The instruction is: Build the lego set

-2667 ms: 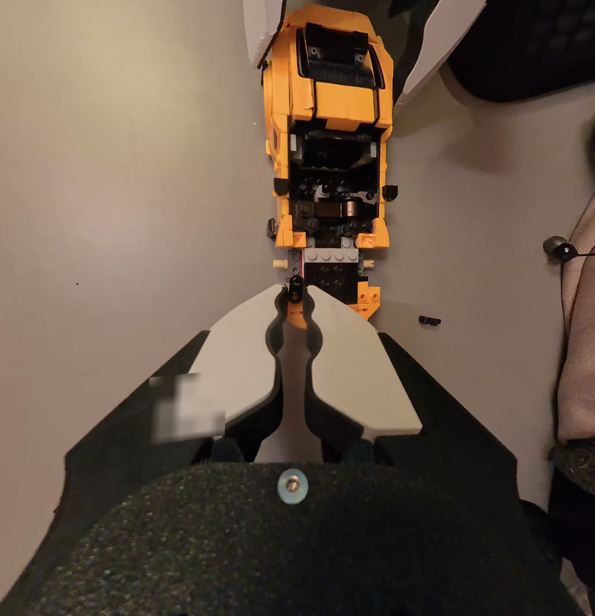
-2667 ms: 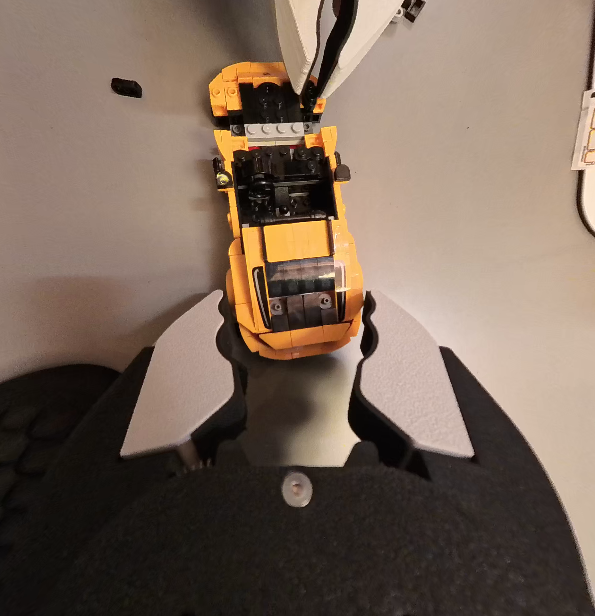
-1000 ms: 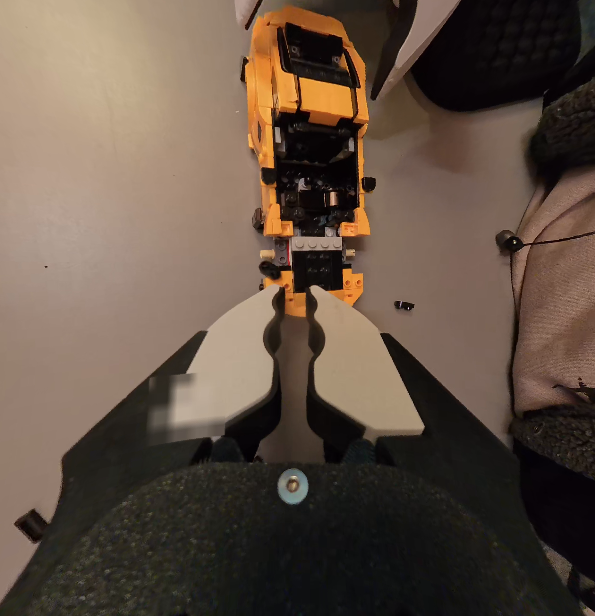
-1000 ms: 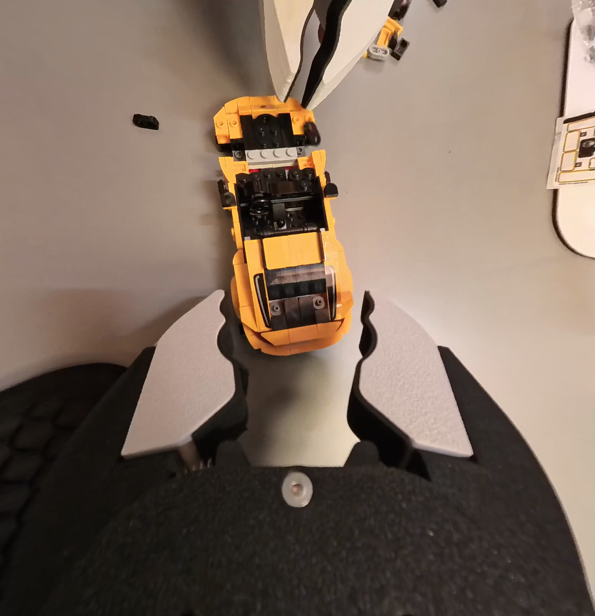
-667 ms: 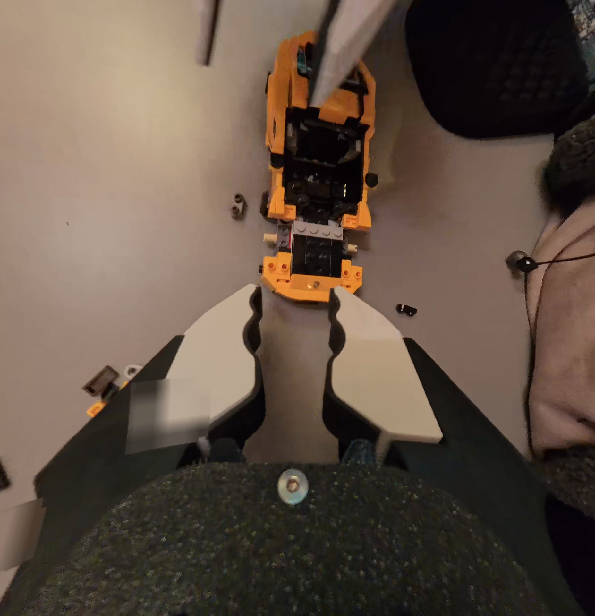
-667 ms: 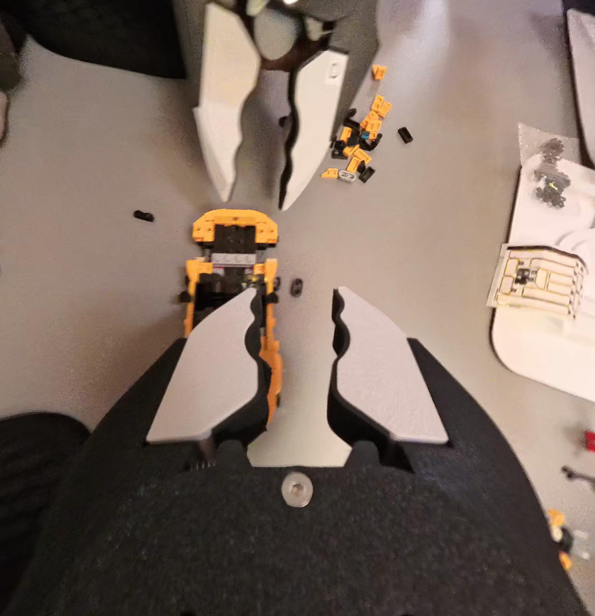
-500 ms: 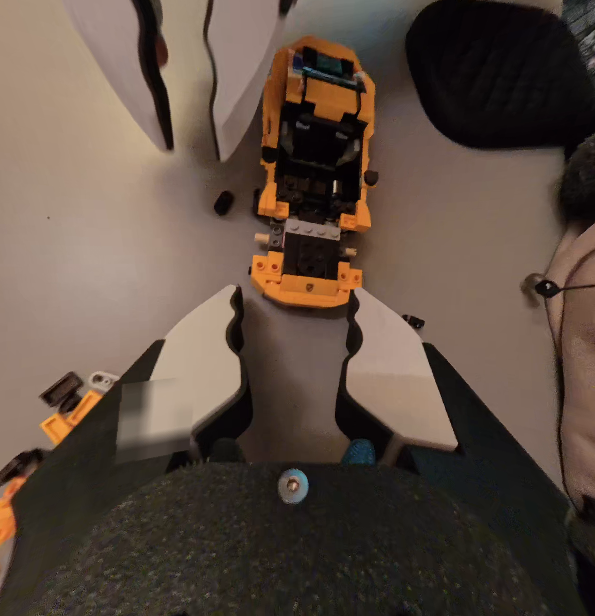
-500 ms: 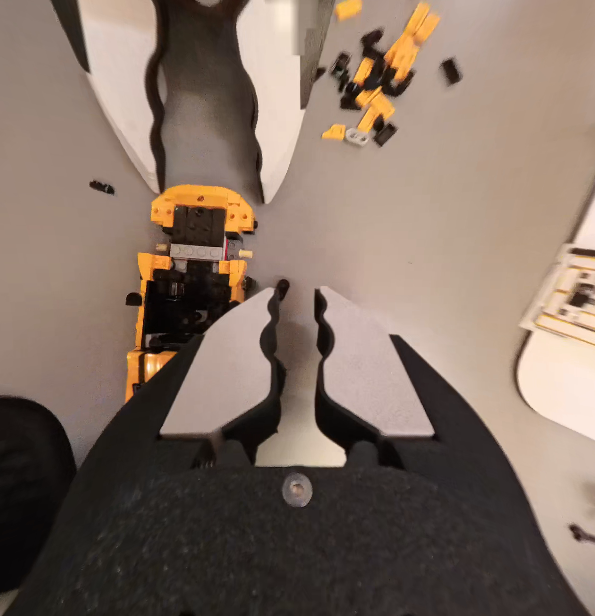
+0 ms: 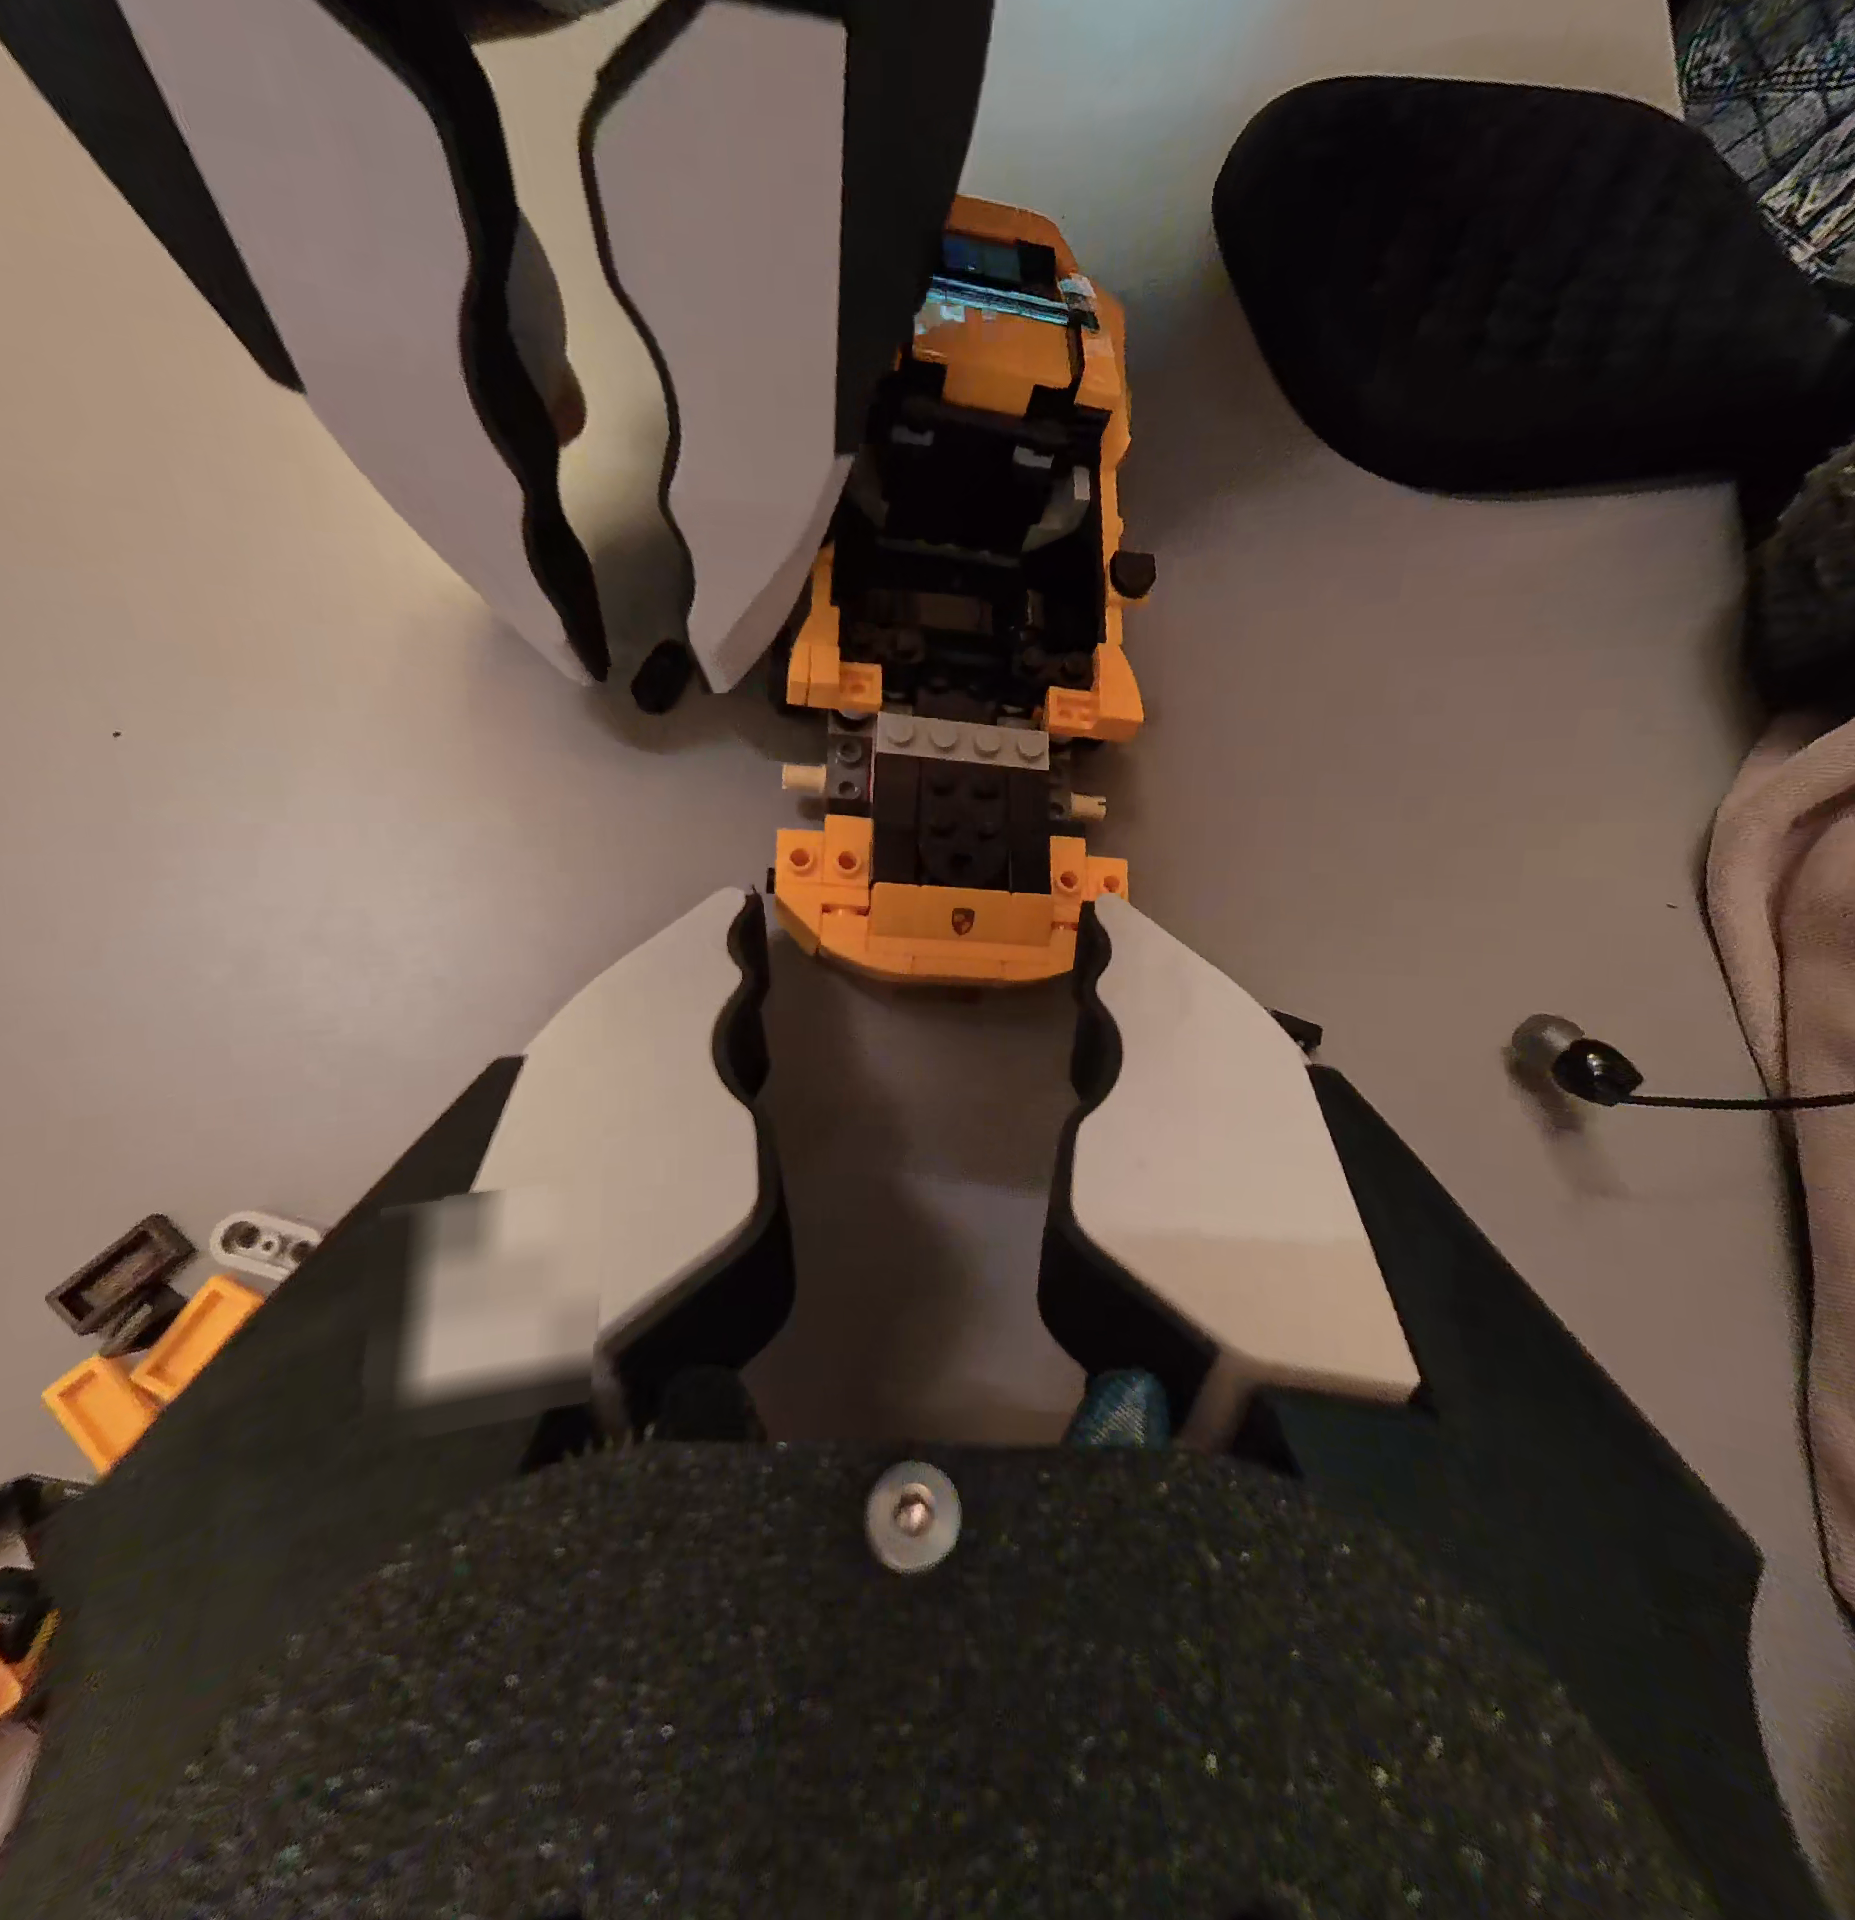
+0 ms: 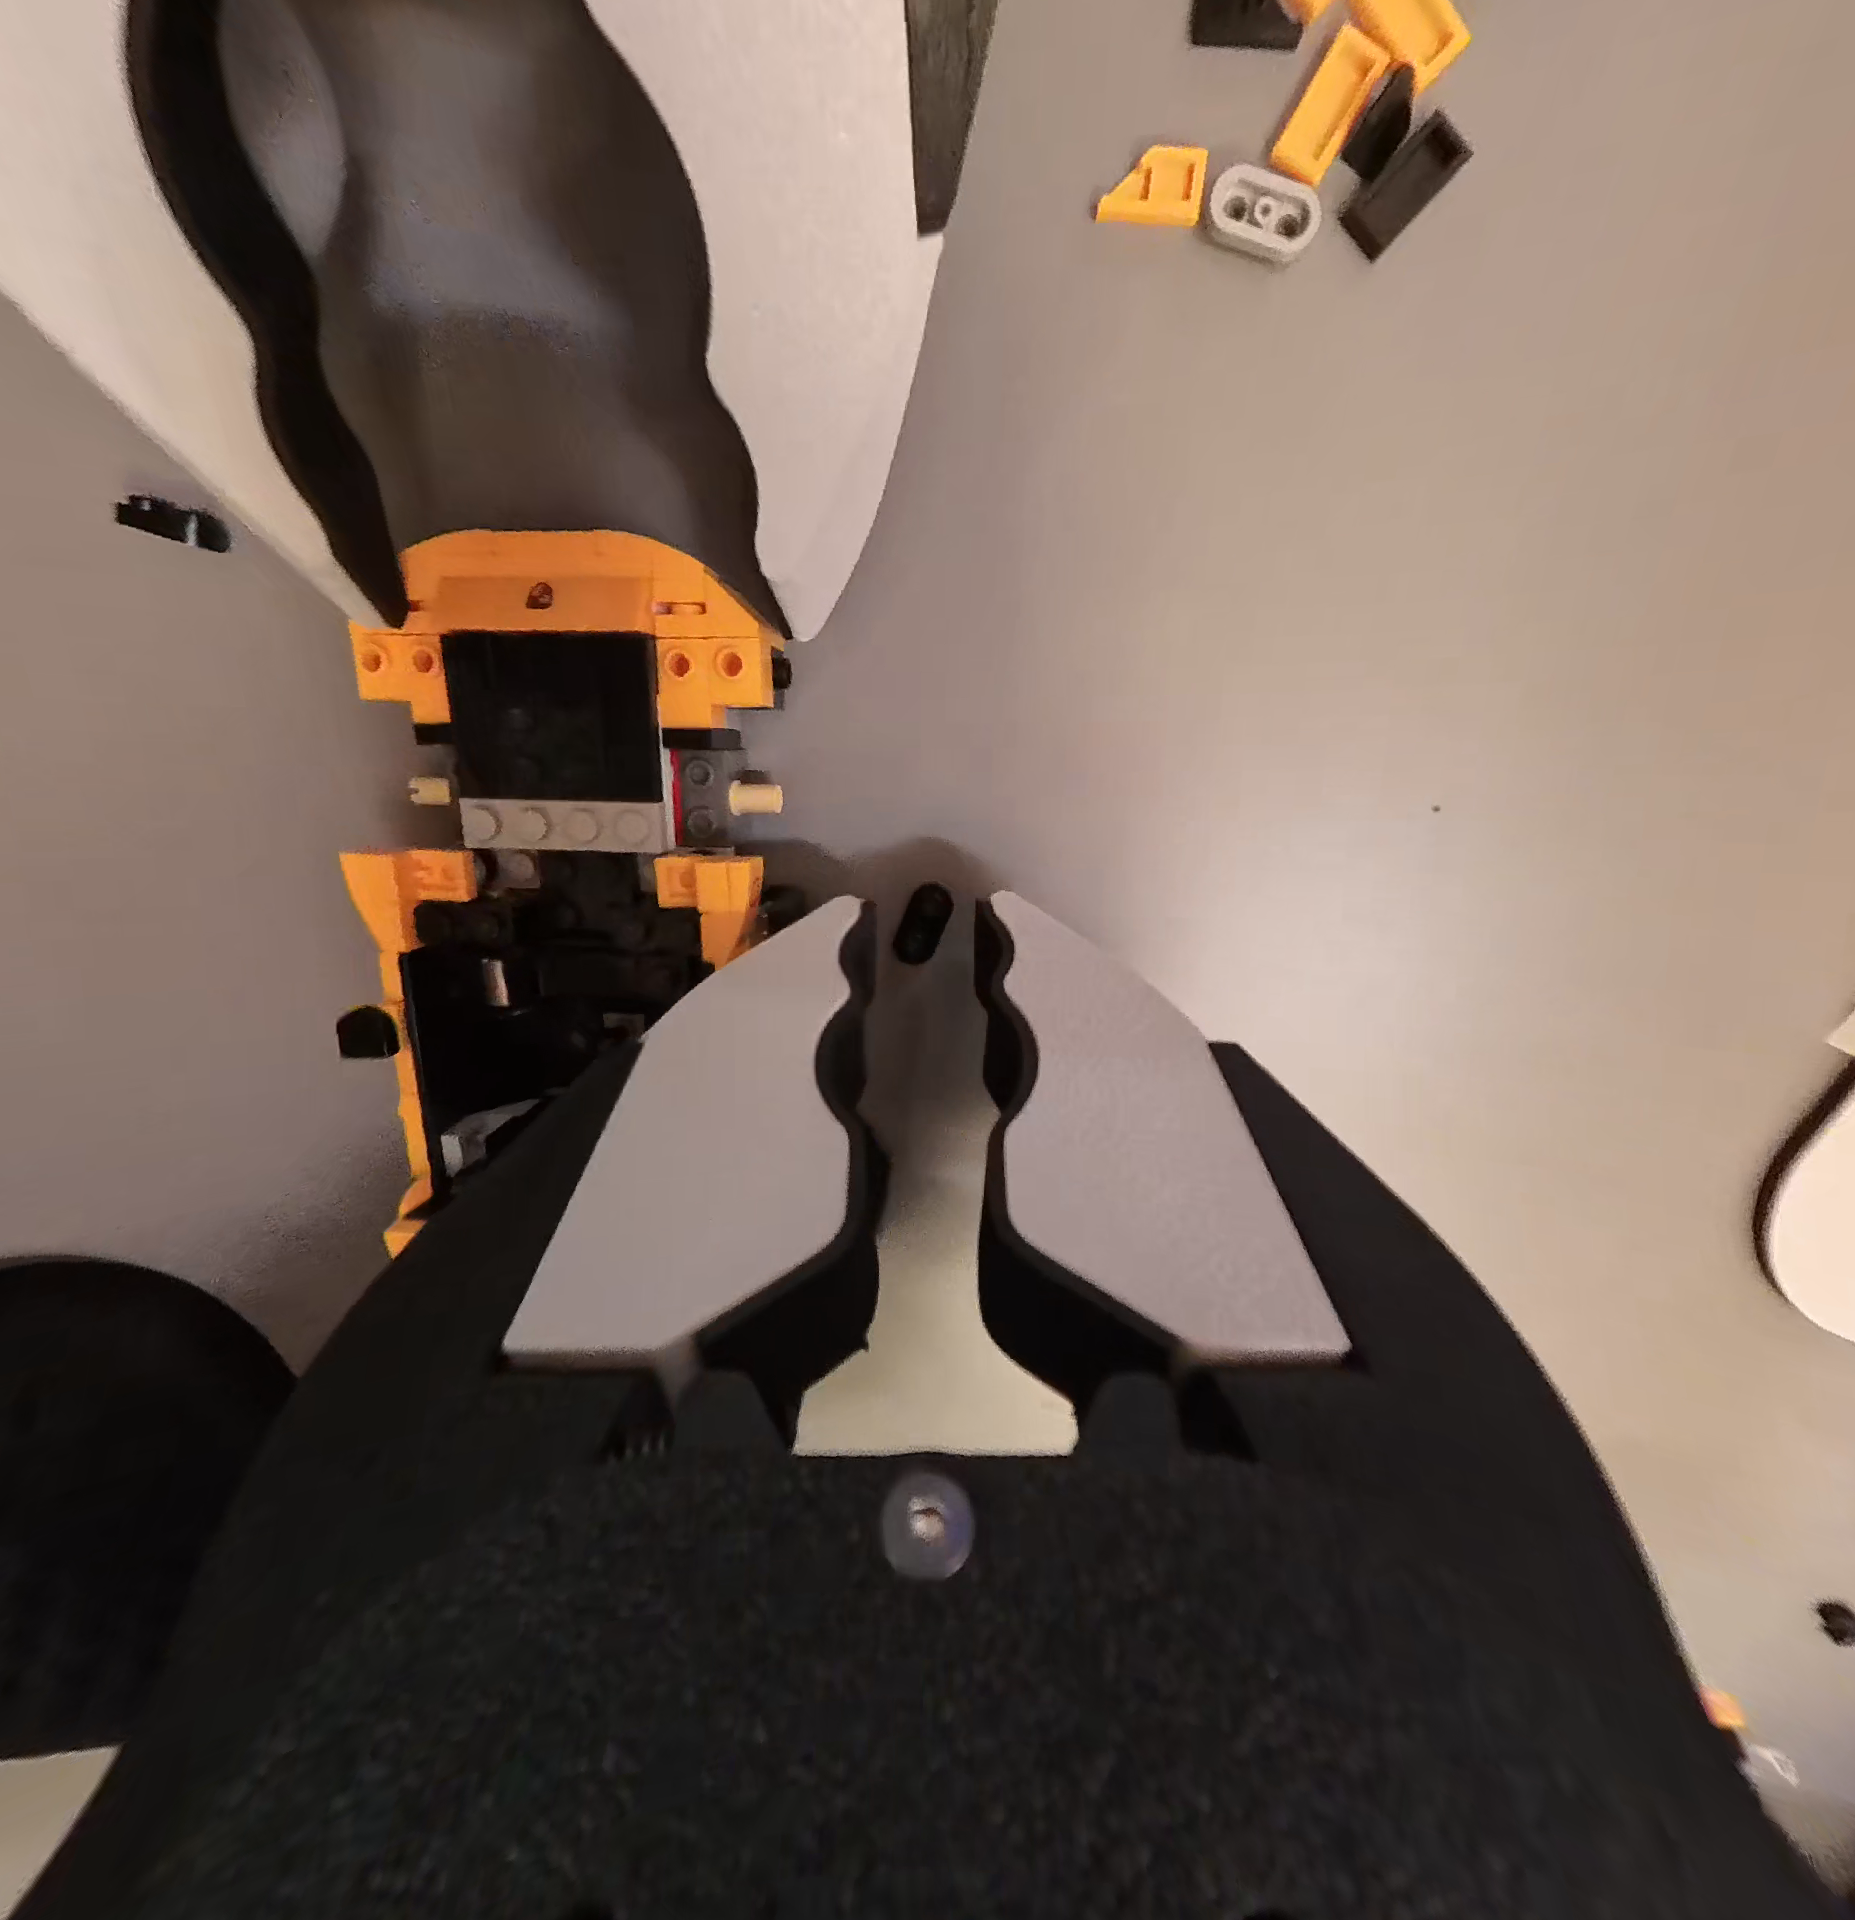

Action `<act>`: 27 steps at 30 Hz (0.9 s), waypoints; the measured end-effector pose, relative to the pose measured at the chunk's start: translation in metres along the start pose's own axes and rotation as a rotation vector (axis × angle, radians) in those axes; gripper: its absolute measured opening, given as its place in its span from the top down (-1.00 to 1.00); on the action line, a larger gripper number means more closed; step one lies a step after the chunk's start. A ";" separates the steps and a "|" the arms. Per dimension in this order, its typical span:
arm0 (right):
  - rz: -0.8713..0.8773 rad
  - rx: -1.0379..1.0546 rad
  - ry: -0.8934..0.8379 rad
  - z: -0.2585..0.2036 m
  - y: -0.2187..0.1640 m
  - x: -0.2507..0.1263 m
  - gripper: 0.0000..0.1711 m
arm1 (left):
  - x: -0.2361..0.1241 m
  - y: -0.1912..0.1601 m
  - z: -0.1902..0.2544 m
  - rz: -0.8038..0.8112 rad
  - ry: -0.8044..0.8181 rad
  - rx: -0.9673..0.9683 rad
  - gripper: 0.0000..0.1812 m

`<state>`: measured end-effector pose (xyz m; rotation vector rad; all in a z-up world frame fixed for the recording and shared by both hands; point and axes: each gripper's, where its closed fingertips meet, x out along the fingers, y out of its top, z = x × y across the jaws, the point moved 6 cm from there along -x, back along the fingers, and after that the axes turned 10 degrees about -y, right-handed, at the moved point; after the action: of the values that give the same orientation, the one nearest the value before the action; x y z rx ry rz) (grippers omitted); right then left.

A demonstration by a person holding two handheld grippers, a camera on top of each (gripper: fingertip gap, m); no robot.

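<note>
Item: orange lego car (image 9: 959, 665), part-built, flat on the grey worktop (image 9: 279, 883). My left tool (image 9: 918, 920) gapes wide at its nose, gripping nothing. My right tool (image 10: 923, 914), nearly closed, brackets a small black piece (image 10: 921, 923) (contact unclear). Only the right view shows loose bricks (image 10: 1318, 135).

- Orange brick-built car (image 10: 549, 831): in the right wrist view, its rear half is hidden behind the right gripper's (image 10: 923, 909) near finger (image 10: 715, 1122).
- Small black rounded piece (image 10: 921, 923): lies between the fingertips; contact with either cannot be told.
- Loose orange and black plastic bricks (image 9: 123, 1340): cut off by the left edge and the left gripper's (image 9: 918, 914) body.
- Round black textured pad (image 9: 1505, 281): its right side runs out of the left wrist view.
- Tiny black part (image 10: 170, 520): blurred, shape unclear.
</note>
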<state>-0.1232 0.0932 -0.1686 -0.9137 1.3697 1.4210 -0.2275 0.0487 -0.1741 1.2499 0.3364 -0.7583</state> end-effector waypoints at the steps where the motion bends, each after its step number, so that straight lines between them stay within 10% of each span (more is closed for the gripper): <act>1: -0.013 0.003 -0.010 -0.001 0.000 0.001 0.81 | 0.000 0.000 0.001 0.001 -0.001 0.003 0.38; 27: 0.079 -0.050 0.094 -0.035 0.039 -0.008 0.90 | 0.004 -0.004 0.002 0.066 -0.046 0.023 0.33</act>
<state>-0.1612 0.0598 -0.1527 -0.9794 1.4596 1.4938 -0.2280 0.0448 -0.1784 1.2568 0.2481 -0.7346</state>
